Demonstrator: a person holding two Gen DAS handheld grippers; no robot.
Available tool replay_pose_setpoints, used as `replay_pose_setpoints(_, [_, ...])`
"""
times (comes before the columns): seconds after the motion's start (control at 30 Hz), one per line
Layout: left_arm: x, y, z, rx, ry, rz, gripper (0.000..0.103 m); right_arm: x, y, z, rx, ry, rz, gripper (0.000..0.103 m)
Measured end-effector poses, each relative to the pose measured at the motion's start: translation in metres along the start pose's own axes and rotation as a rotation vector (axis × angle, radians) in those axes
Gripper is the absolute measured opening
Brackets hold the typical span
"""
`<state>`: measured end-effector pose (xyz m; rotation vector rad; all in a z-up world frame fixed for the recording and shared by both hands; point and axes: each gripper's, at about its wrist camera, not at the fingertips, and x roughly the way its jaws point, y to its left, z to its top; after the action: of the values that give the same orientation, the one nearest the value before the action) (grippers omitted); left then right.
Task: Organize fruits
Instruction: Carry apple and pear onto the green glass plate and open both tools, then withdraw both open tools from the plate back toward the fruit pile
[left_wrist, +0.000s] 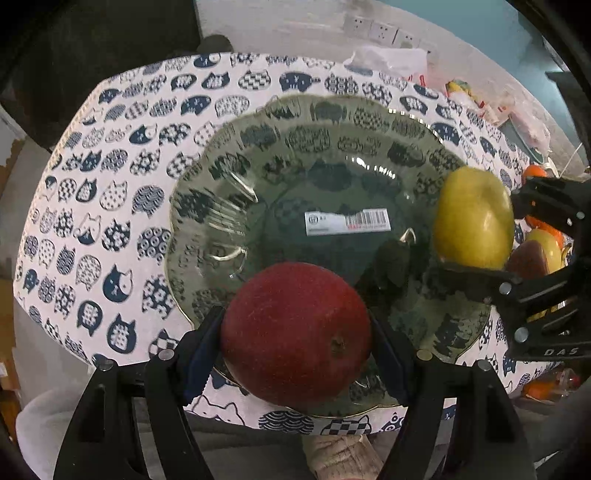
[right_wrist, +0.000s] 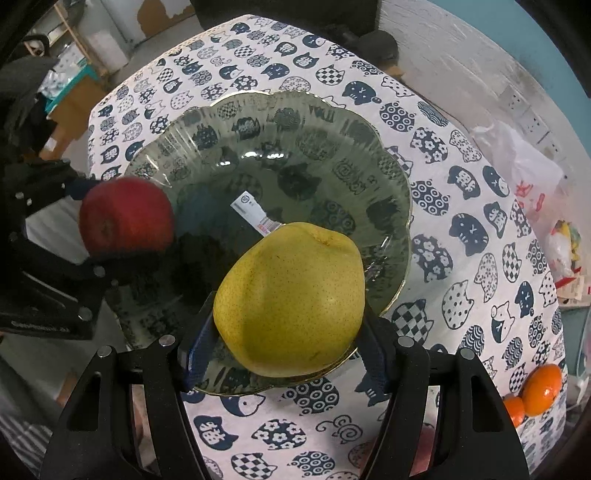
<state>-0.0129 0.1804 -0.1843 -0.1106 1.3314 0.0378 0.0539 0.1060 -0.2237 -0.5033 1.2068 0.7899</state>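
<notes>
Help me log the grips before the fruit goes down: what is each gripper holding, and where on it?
The left gripper clamps the red apple across its sides. The right gripper clamps the yellow pear across its broad lower body.

Both wrist cameras look steeply down, close above the same glass plate (left_wrist: 229, 155) on the cat-print cloth (right_wrist: 461, 206), each catching the other's gripper at its edge

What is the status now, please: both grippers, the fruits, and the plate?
Left gripper shut on round red apple. Right gripper shut on yellow-green speckled pear. Both above green glass scalloped plate; plate holds only a barcode sticker, nothing blocking.
</notes>
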Motion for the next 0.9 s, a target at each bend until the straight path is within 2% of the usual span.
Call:
replay_pose_setpoints(0.3, [0.008, -0.002, -0.001, -0.002, 0.029, 0.016, 0.077, 0.007, -0.001, -0.001, 0.022, 0.019, 0.026, 0.069])
replay_pose_setpoints(0.4, [0.001, -0.004, 0.001, 0.007, -0.007, 0.041, 0.077, 0.000, 0.000, 0.000, 0.009, -0.014, 0.031, 0.072])
replay_pose_setpoints(0.47, [-0.004, -0.003, 0.003, 0.009, -0.029, 0.070, 0.083, -0.001, -0.001, 0.000, 0.003, -0.019, 0.027, 0.072])
replay_pose_setpoints(0.53, [-0.009, -0.002, 0.006, 0.007, -0.050, 0.048, 0.083, 0.000, 0.000, -0.001, -0.007, -0.019, 0.025, 0.071])
replay_pose_setpoints(0.9, [-0.010, -0.004, 0.003, 0.028, -0.048, 0.061, 0.083, 0.001, 0.003, 0.000, -0.019, -0.016, 0.015, 0.070])
